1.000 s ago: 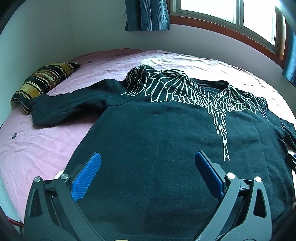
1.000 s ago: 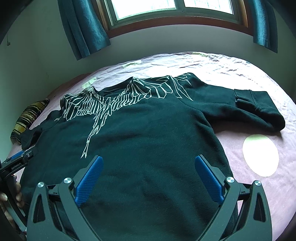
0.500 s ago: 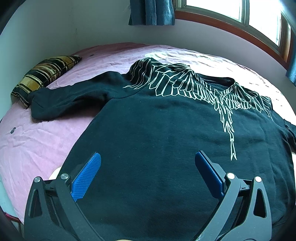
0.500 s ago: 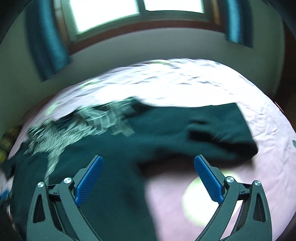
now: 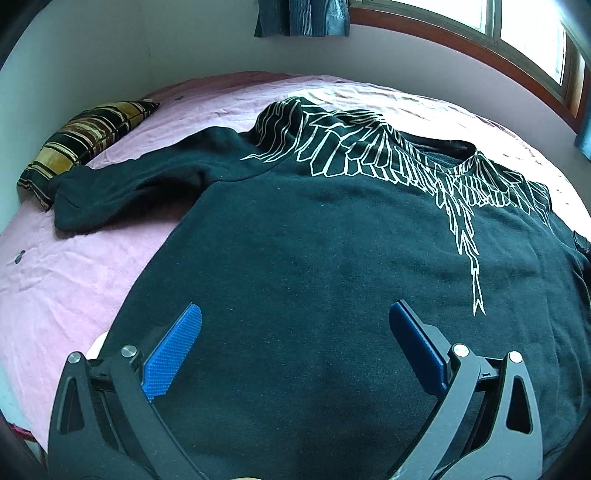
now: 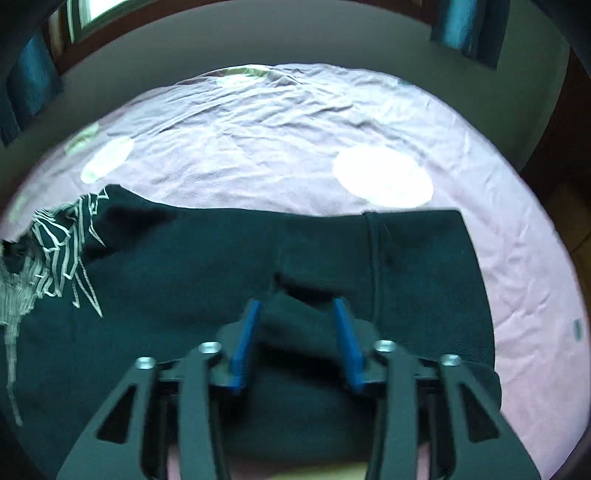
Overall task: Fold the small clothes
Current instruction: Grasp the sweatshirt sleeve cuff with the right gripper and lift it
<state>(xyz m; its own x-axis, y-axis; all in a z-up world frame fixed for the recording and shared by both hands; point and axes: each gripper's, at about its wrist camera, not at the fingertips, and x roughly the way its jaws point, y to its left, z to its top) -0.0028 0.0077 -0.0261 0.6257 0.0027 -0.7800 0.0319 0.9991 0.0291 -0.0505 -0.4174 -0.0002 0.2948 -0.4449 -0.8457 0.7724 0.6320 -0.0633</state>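
Note:
A black sweatshirt [image 5: 314, 240] with a white wing print lies flat, front up, on a pink bed sheet [image 5: 66, 280]. Its left sleeve [image 5: 122, 192] stretches toward a pillow. My left gripper [image 5: 295, 325] is open and empty, just above the shirt's lower body. In the right wrist view my right gripper [image 6: 297, 314] has its blue pads [image 6: 247, 332] closing on a raised fold of the right sleeve [image 6: 406, 258]. The jaws stand narrow with cloth bunched between them.
A striped yellow and black pillow [image 5: 85, 136] lies at the bed's far left by the wall. Blue curtains [image 5: 303, 16] and a wood-framed window [image 5: 517, 48] are behind the bed. The pink sheet [image 6: 295, 129] with pale round spots spreads beyond the sleeve.
My right gripper swung right from the shirt's body to the right sleeve, dropped onto it and narrowed from wide open around a fold. My left gripper drifted slightly and stayed open.

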